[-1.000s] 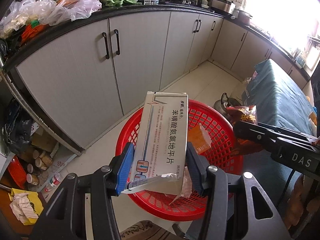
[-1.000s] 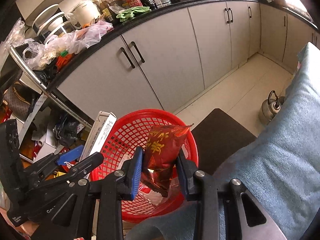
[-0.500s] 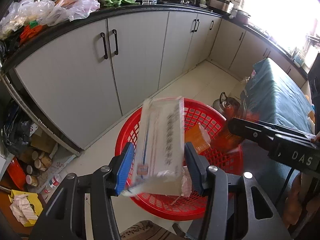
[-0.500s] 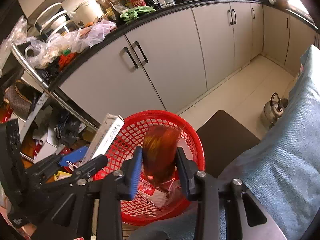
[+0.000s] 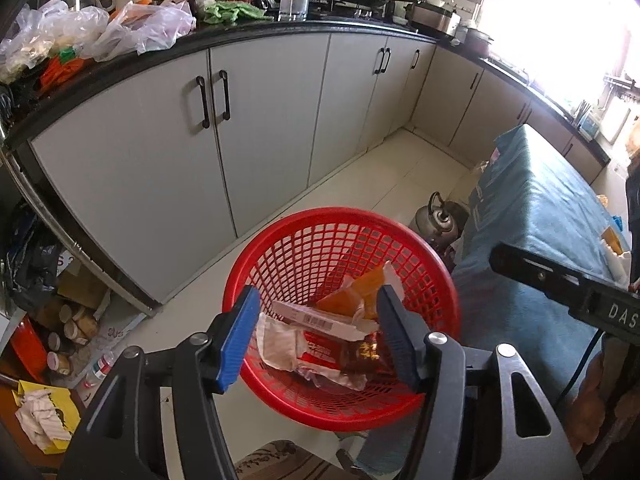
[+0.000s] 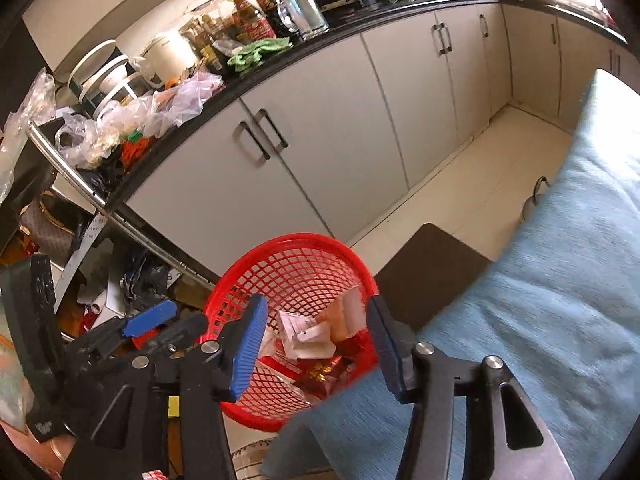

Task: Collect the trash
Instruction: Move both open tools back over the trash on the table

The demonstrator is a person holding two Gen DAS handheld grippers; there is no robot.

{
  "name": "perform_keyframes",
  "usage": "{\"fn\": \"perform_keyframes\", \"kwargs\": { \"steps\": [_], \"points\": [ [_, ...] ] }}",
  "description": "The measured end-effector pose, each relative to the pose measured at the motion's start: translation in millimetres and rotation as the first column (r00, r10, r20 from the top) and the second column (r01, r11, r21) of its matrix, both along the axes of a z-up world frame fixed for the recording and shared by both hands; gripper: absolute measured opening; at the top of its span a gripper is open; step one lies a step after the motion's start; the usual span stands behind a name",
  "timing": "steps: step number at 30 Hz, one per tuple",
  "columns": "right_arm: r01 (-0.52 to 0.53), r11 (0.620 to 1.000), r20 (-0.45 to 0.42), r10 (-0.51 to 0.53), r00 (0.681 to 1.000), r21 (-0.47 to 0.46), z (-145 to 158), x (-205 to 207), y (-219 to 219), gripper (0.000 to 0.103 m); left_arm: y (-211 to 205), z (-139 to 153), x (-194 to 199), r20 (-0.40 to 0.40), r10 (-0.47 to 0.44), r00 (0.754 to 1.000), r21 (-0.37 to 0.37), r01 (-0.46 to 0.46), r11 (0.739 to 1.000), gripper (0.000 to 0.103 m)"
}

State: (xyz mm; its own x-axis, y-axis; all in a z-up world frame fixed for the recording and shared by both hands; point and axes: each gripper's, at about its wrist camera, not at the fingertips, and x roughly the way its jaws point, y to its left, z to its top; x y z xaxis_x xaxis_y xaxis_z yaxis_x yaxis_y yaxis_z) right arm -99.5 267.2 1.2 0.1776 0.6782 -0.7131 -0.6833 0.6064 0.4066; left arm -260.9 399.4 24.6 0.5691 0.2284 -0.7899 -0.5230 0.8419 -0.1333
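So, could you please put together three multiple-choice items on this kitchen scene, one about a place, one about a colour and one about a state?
1. Where does the white medicine box lie?
A. Inside the mesh basket
B. On the blue tablecloth
C. On the counter

2. What colour is the mesh basket?
A. Green
B. Red
C. Yellow

3. How do the left tongs stand?
A. Clamped on the box
B. Clamped on the basket rim
C. Apart, holding nothing

Answers:
1. A, since the box rests on the other wrappers within the basket wall.
2. B, as its rim and lattice are bright red in both views.
3. C, because the tongs are opening, the blue pads stand wide with nothing pressed between them, and the trash lies below in the basket.
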Motion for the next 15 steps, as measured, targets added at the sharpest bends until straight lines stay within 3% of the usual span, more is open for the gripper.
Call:
{"fn": "perform_keyframes", "kwargs": {
  "steps": [4,15],
  "points": [
    [0.04,0.999,0.013,-0.04,0.999,0.007,7.2,0.6,-27.7,0.058,-10.9,11.5,-0.4,0.032,-0.015,0.999,0.002,0.015,1.0,0.07],
    [0.229,0.973,0.087,-0.23,0.969,0.018,29.5,11.8,-156.9,0.067,-78.7,36.8,27.8,0.047,-0.162,0.986,0.018,0.161,0.987,0.071]
  ]
}}
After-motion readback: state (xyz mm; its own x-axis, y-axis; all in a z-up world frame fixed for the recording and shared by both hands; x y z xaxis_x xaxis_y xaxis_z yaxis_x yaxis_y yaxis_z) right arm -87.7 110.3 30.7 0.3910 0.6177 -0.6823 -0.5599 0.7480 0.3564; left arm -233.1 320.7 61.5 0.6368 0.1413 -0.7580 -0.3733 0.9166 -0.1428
